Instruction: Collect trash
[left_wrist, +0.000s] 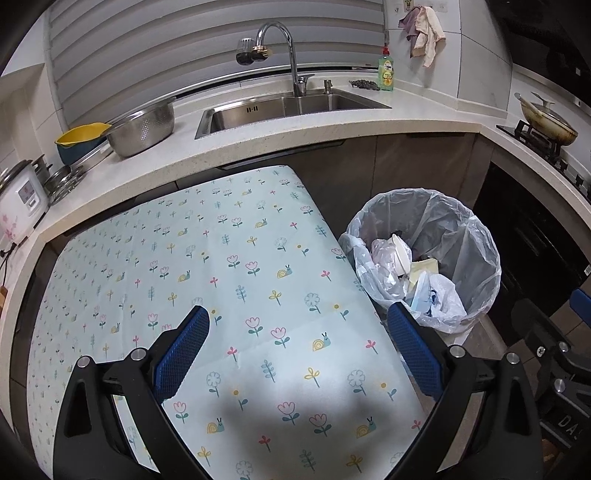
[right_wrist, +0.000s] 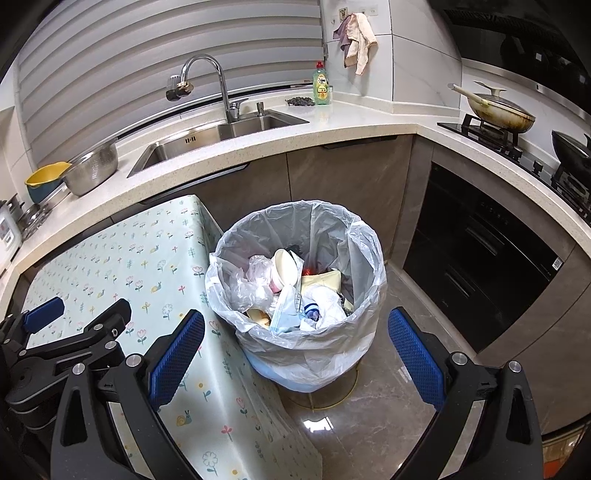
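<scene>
Left hand-held gripper spread wide above the flowered bench, nothing between its blue pads. Right hand-held gripper likewise apart and empty, hanging over the trash bin on the floor just beside the bench edge. Trash (crumpled bags, a white cup, paper) piled inside the clear liner.

Bag-lined trash bin stands upright, nearly full.
</scene>
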